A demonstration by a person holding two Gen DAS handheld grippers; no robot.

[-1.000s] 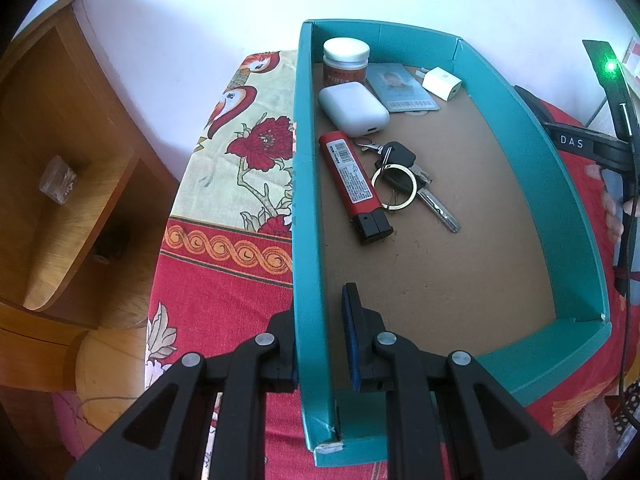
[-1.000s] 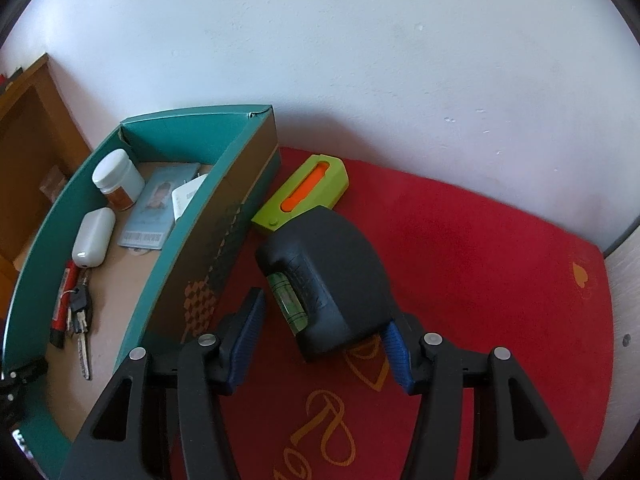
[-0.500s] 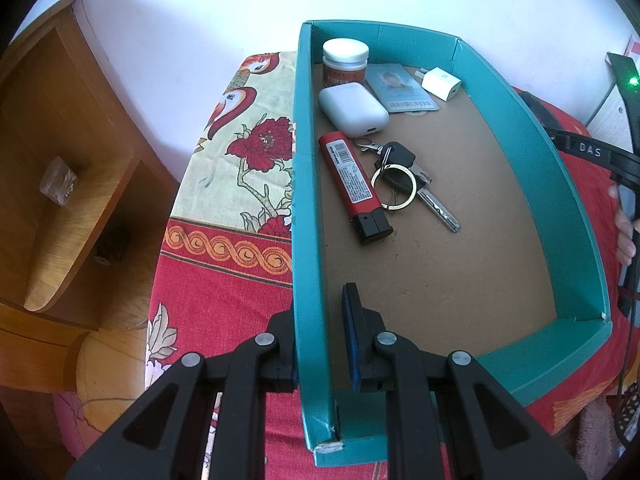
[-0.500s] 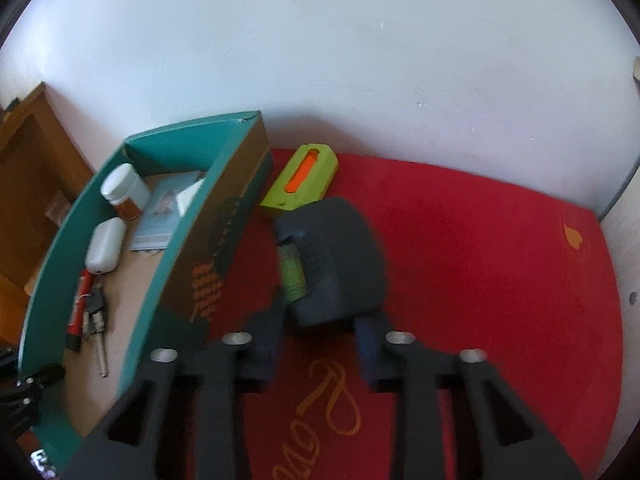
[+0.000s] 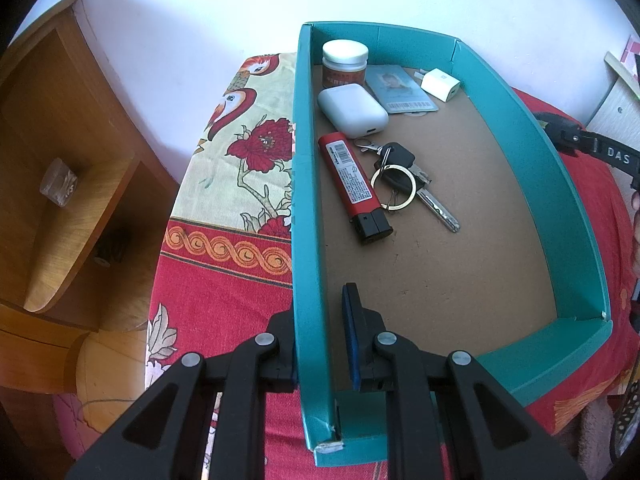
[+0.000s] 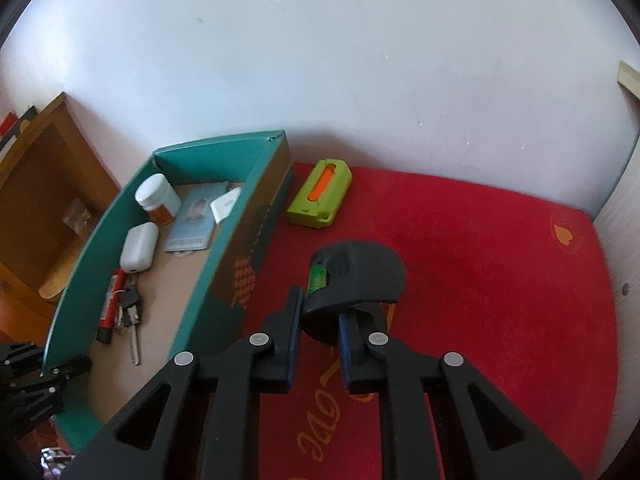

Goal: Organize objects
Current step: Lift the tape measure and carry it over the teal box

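The open teal box [image 5: 306, 200] lies on the table, and my left gripper [image 5: 318, 312] is shut on its left wall near the front corner. Inside lie a white-lidded jar [image 5: 345, 62], a white earbud case [image 5: 352, 110], a red lighter [image 5: 354, 184], keys [image 5: 404, 180], a card [image 5: 402, 88] and a white charger [image 5: 440, 85]. Right of the box [image 6: 100, 232], my right gripper [image 6: 320, 308] is closing tight on a black measuring tool with a green vial [image 6: 360, 268]. Both pads press its narrow near end. A lime-green and orange case [image 6: 320, 196] lies beyond it by the wall.
A wooden shelf unit [image 5: 60, 160] stands left of the table. A floral cloth [image 5: 240, 160] covers the left side and a red cloth [image 6: 480, 280] the right. A white wall runs close behind. A person's hand [image 5: 636, 216] shows at the right edge.
The right gripper's jaws came together on the black tool and drew back from the wall and box with it. The left gripper and the box stayed put.
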